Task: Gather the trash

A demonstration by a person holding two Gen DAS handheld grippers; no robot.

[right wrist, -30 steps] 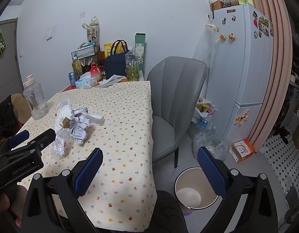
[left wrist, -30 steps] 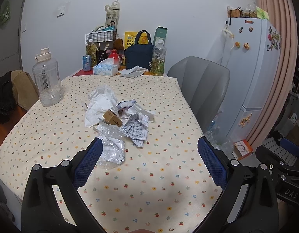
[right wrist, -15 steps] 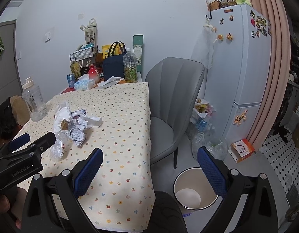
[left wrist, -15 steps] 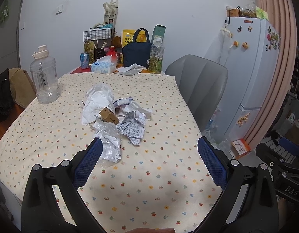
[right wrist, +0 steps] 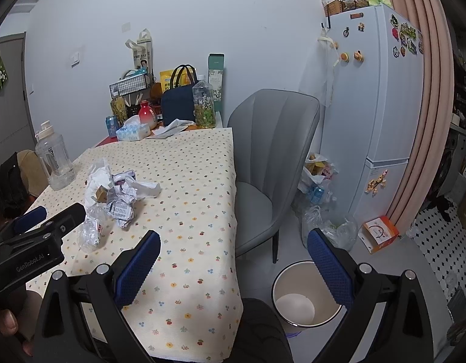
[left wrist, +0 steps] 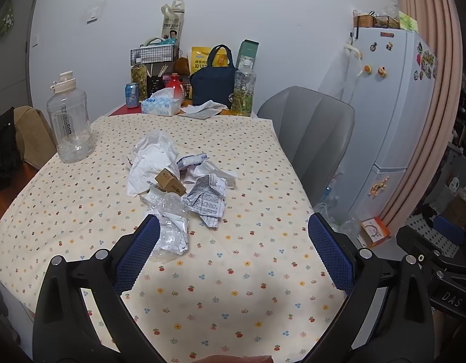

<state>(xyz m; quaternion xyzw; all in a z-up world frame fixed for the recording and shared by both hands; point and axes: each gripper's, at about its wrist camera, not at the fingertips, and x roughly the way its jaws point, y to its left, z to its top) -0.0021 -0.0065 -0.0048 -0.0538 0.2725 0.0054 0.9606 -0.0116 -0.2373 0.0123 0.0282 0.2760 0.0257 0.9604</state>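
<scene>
A pile of trash lies mid-table on the flowered cloth (left wrist: 248, 272): white crumpled paper (left wrist: 151, 157), a small brown box (left wrist: 169, 181), a printed crumpled sheet (left wrist: 207, 204) and crumpled clear plastic (left wrist: 171, 230). My left gripper (left wrist: 233, 242) is open and empty, just short of the plastic. My right gripper (right wrist: 233, 254) is open and empty over the table's right edge, above a white trash bin (right wrist: 305, 296) on the floor. The trash pile also shows in the right wrist view (right wrist: 118, 193), as does the left gripper (right wrist: 45, 220).
A big clear water jug (left wrist: 69, 124) stands at the table's left. A tissue box (left wrist: 160, 106), bottles, a can and a navy bag (left wrist: 213, 87) crowd the far end. A grey chair (right wrist: 272, 163) sits beside the table, a fridge (right wrist: 381, 115) and floor bags (right wrist: 320, 187) beyond.
Both grippers have moved slightly forward and up; the table and the trash pile sit a little closer and lower in view. Both stay open and empty.
</scene>
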